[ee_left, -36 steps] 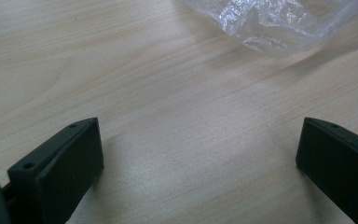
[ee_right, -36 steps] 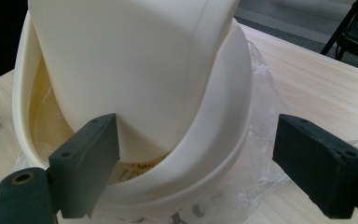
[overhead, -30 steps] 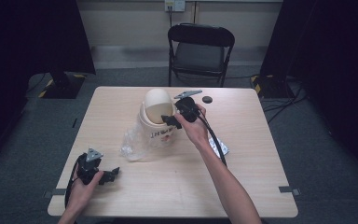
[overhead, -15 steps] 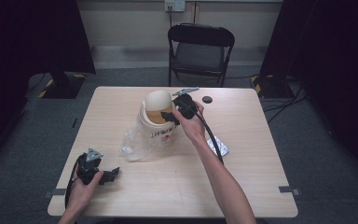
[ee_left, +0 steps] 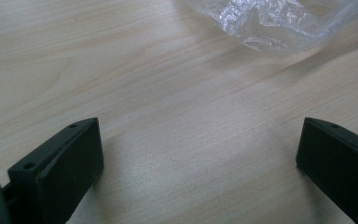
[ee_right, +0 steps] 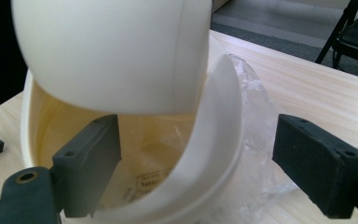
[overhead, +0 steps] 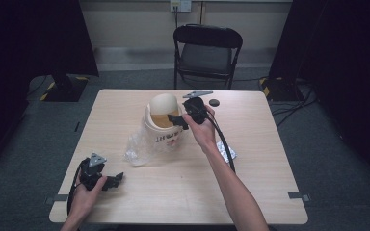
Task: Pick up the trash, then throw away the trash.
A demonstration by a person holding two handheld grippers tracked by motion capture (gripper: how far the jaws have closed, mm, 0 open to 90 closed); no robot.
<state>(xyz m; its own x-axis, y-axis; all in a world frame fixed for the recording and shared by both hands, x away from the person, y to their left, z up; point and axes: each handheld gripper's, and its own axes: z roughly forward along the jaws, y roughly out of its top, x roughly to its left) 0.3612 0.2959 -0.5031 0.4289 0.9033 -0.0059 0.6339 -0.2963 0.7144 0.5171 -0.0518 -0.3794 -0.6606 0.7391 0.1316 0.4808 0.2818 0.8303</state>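
Note:
A cream bin (overhead: pixel 160 137) with a domed swing lid (overhead: pixel 164 103) stands mid-table, with printing on its side. A crumpled clear plastic bag (overhead: pixel 136 150) lies against its left side. My right gripper (overhead: pixel 176 120) is at the bin's mouth and stands open. In the right gripper view the bin's rim (ee_right: pixel 214 135) runs between the jaws of my right gripper (ee_right: pixel 198 158). One jaw is inside under the lid (ee_right: pixel 112 51), the other outside over the bag (ee_right: pixel 256 116), and neither presses on the rim. My left gripper (overhead: pixel 115 179) rests open on the table at the front left, with bare wood between the jaws of that left gripper (ee_left: pixel 198 154).
A black folding chair (overhead: pixel 207 53) stands behind the table. A small black round thing (overhead: pixel 214 102) lies near the far edge. A silvery scrap (overhead: pixel 227 154) lies right of the right forearm. The bag's edge (ee_left: pixel 270 21) is ahead of the left jaws.
The right gripper has shifted slightly up and toward the bin's mouth. The left hand and its gripper have stayed where they were.

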